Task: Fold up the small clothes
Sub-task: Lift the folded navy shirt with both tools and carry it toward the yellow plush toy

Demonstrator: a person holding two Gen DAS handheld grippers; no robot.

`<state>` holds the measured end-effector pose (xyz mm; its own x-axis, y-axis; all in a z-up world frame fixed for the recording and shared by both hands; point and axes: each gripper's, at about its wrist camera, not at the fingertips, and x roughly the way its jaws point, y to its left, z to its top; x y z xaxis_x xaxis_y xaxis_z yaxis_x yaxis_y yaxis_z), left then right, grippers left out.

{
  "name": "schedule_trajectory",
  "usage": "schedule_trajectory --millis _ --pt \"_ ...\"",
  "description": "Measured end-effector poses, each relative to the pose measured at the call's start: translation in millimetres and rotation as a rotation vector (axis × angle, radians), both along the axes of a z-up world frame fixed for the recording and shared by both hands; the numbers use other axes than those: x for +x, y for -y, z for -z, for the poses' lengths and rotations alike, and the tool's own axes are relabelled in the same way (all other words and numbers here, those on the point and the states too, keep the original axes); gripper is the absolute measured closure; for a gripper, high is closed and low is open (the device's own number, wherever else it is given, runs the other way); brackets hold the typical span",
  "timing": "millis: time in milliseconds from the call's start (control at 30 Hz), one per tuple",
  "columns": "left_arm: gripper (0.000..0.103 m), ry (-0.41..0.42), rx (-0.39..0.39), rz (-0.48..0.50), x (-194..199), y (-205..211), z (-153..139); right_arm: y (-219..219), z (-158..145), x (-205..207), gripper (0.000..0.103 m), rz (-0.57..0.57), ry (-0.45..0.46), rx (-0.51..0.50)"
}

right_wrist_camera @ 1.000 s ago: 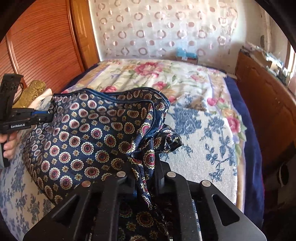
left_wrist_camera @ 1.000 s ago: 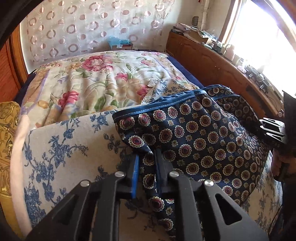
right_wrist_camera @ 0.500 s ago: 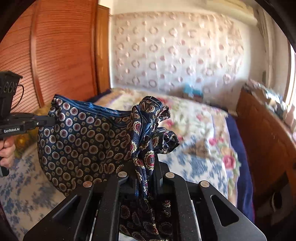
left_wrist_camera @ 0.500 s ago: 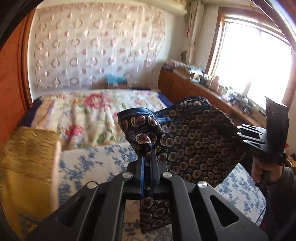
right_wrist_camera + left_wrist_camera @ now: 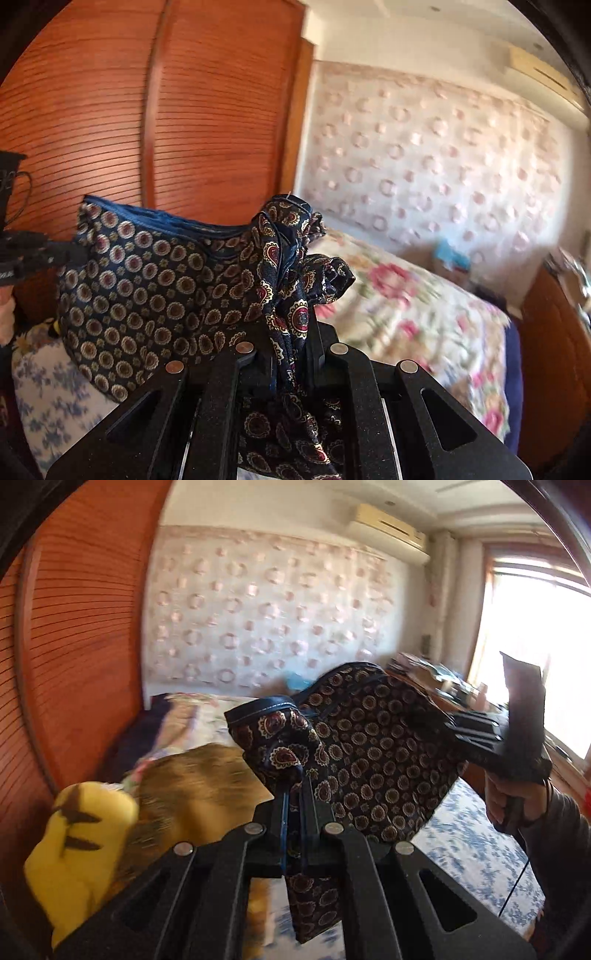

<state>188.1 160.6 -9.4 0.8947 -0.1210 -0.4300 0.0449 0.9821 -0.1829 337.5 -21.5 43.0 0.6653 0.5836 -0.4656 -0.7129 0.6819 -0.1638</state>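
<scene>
On my left wrist camera, going from the left edge, I see a yellow plush toy with dark stripes [image 5: 79, 845] low beside my left gripper [image 5: 293, 812], then a gold textured cushion [image 5: 192, 786] just ahead and left of its fingers. The left gripper's fingers are pinched together on a bunched corner of the navy silk-like garment with round gold and maroon medallions and a blue piped edge [image 5: 373, 760], and a strip of that cloth hangs down below the fingers. From there the garment spreads rightward, lifted off the blue-and-white floral bedspread [image 5: 469, 849], to my right gripper [image 5: 443, 720], which clamps the far corner; the hand on its handle [image 5: 517, 797] sits at the right edge, in front of a bright window [image 5: 539, 635]. On my right wrist camera, the left gripper [image 5: 70, 254] enters at the far left, closed on the cloth's corner in front of an orange-brown slatted wooden wardrobe [image 5: 110, 110]. The garment [image 5: 155, 288] hangs as a sheet between the two tools, its blue edge on top. My right gripper [image 5: 290, 354] is squeezed onto a twisted wad of it, with loose folds poking above the fingers. Ahead and right of that gripper lies a blurred cream quilt with pink flowers [image 5: 399, 306].
</scene>
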Motion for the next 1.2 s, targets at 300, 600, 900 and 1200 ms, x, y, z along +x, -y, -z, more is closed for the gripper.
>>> schedule_trajectory --millis 300,600,900,1200 --pt "0.101 -0.076 -0.015 -0.189 -19.8 -55.4 60.0 -154.1 22.6 27.4 0.096 -0.183 0.04 -0.096" --pt "0.1 -0.148 0.017 -0.258 -28.3 -53.5 92.6 -239.1 47.3 37.5 0.094 -0.208 0.057 -0.159" --pt "0.1 -0.164 0.011 -0.274 -37.5 -54.5 94.7 -217.2 31.7 58.8 0.043 -0.128 -0.015 -0.093" --pt "0.091 -0.158 0.035 -0.241 -46.1 -55.9 83.9 -173.6 51.2 57.6 0.039 -0.134 -0.129 -0.05"
